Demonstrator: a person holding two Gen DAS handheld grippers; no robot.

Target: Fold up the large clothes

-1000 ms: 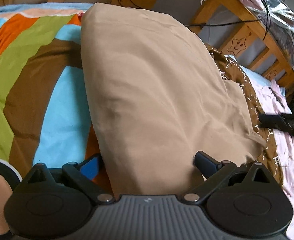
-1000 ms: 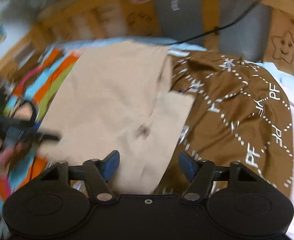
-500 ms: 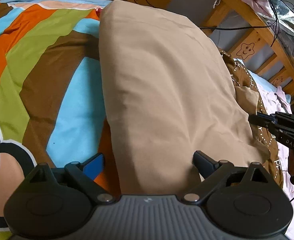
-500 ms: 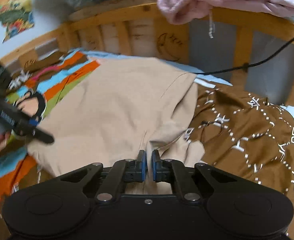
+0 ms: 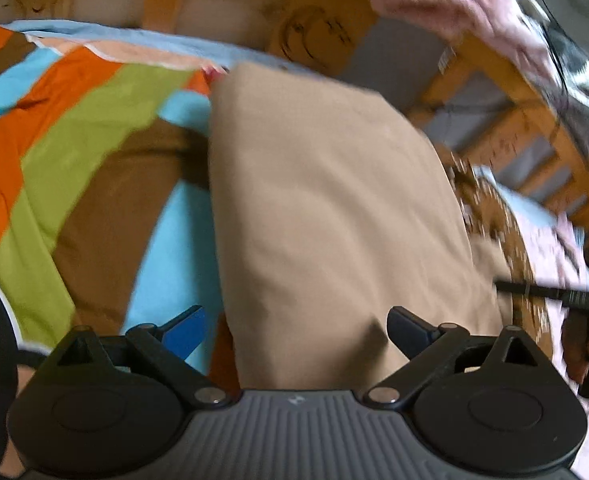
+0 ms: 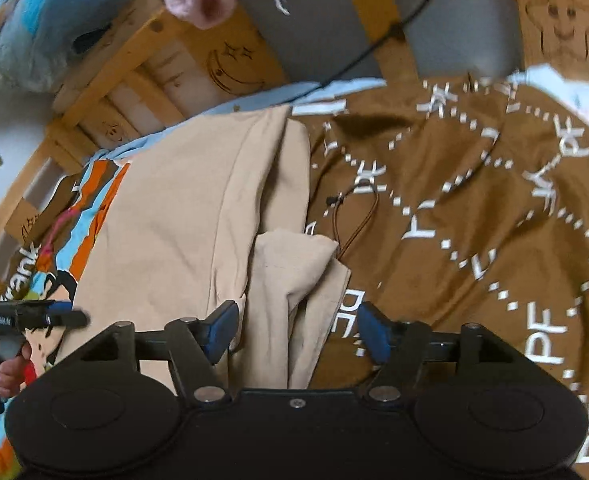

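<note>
A tan garment (image 5: 326, 208) lies folded lengthwise on the striped bedsheet (image 5: 66, 168). My left gripper (image 5: 298, 330) hovers open over its near end, with cloth under the gap and neither pad touching it. In the right wrist view the tan garment (image 6: 182, 216) has a loose folded flap (image 6: 290, 276) at its right edge. My right gripper (image 6: 298, 330) straddles that flap; its jaws are opening and the pads stand clear of the cloth. The other gripper shows in each view: the right one (image 5: 554, 294) and the left one (image 6: 26, 318).
A brown garment with white lettering (image 6: 474, 220) lies right of the tan one, with a thin cord (image 6: 354, 216) on it. A wooden bed rail (image 6: 142, 60) runs along the back, a pink garment (image 5: 446, 4) draped over it. A black cable (image 6: 378, 40) crosses the rail.
The right gripper was shut on the tan flap half a second ago and has opened, leaving the flap lying folded. It also came down. The left gripper stayed open and pulled back slightly.
</note>
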